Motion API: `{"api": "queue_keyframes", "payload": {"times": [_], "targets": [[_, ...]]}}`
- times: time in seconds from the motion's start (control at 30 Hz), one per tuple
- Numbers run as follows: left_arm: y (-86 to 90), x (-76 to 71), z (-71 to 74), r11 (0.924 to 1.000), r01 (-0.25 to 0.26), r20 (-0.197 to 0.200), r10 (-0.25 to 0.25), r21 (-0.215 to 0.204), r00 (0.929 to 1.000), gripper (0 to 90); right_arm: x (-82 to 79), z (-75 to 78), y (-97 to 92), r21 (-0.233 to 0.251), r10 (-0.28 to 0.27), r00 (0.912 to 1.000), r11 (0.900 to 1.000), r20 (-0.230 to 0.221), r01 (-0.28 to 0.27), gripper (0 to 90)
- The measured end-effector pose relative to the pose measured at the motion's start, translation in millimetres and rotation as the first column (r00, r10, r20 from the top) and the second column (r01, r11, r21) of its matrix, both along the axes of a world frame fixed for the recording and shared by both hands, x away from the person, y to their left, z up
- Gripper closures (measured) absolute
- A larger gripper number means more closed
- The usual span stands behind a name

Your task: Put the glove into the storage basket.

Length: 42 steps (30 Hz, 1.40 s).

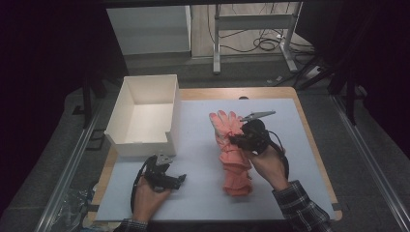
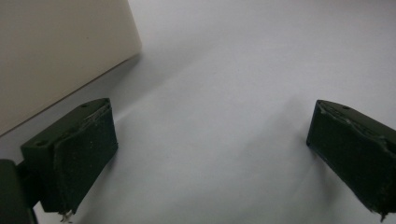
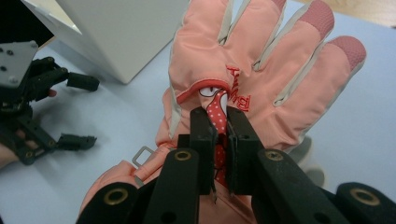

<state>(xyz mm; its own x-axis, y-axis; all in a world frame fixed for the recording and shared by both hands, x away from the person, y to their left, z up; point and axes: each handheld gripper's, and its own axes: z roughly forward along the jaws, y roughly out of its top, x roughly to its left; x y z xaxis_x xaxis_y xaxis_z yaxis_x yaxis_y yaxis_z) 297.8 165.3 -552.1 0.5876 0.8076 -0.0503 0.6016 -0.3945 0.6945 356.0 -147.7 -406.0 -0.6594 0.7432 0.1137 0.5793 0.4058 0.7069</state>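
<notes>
Hidden: the pink glove (image 1: pixel 233 150) is partly covered by the right gripper (image 1: pixel 235 138) in the high view; in the right gripper view the jaws mask its middle and its cuff runs off the bottom edge. The embroidered red lettering on its back is too broken up to read.
Cut off: the white box (image 1: pixel 145 113) appears in the left gripper view as one plain wall at the upper left corner.
Right gripper: jaws (image 3: pixel 219 140) drawn narrow, pinching a fold of red, white-dotted fabric on the back of the glove.
Left gripper: (image 1: pixel 174 181) jaws wide apart, nothing between them, over bare mat just in front of the box.
Glove place: on the pale mat (image 1: pixel 203 183), to the right of the box and apart from it, fingers pointing away from the person.
Glove make: padded, smooth pink shell with grey seams between the fingers, darker textured pink fingertips, and a small metal clip near the wrist.
Box make: open-topped, rectangular, matt white walls.
Jaw pads: flat black blocks with scuffed, ragged edges.
</notes>
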Motion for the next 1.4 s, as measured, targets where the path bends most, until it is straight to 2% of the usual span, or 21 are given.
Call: {"api": "queue_keyframes", "payload": {"times": [0.2, 0.4, 0.57, 0.87, 0.97, 1.17, 1.2, 1.4], "targets": [[-0.3, -0.1, -0.2, 1.0000, -0.002, 0.000, 0.002, -0.003, 1.0000, 1.5, -20.7, -4.9, -12.2, -0.002, -0.028, 0.9996, 0.9996, -0.009, 0.028, 82.7], [-0.3, -0.1, -0.1, 1.0000, -0.002, -0.001, 0.002, -0.002, 1.0000, 1.5, -34.0, -18.9, -17.7, -0.007, -0.068, 0.9975, 0.9977, -0.022, 0.067, 82.7], [-0.1, 0.0, -0.2, 1.0000, -0.001, 0.002, 0.001, 0.000, 1.0000, 1.5, -32.7, -33.3, -18.1, -0.004, -0.095, 0.9950, 0.9954, -0.030, 0.095, 82.6], [0.0, -0.1, -0.1, 1.0000, 0.001, -0.001, -0.001, 0.001, 1.0000, 1.5, -33.3, -56.5, -12.7, -0.048, -0.116, 0.9933, 0.9921, 0.003, 0.116, 79.4], [-0.1, -0.1, -0.1, 1.0000, 0.000, 0.000, 0.000, 0.001, 1.0000, 1.5, -32.4, -62.8, -13.8, -0.054, -0.110, 0.9939, 0.9925, -0.005, 0.110, 77.0], [-0.1, -0.1, -0.1, 1.0000, 0.001, -0.001, -0.001, 0.002, 1.0000, 1.5, -31.8, -60.6, -14.8, -0.047, -0.102, 0.9948, 0.9937, -0.002, 0.102, 67.9], [-0.2, -0.1, -0.1, 1.0000, 0.000, -0.001, 0.000, 0.000, 1.0000, 1.5, -31.9, -56.1, -17.0, -0.030, -0.098, 0.9952, 0.9947, 0.004, 0.098, 63.7], [-0.3, -0.1, -0.2, 1.0000, -0.003, 0.000, 0.003, -0.002, 1.0000, 1.5, -33.6, -43.1, -26.0, 0.002, -0.088, 0.9955, 0.9961, 0.034, 0.088, 59.3]]}}
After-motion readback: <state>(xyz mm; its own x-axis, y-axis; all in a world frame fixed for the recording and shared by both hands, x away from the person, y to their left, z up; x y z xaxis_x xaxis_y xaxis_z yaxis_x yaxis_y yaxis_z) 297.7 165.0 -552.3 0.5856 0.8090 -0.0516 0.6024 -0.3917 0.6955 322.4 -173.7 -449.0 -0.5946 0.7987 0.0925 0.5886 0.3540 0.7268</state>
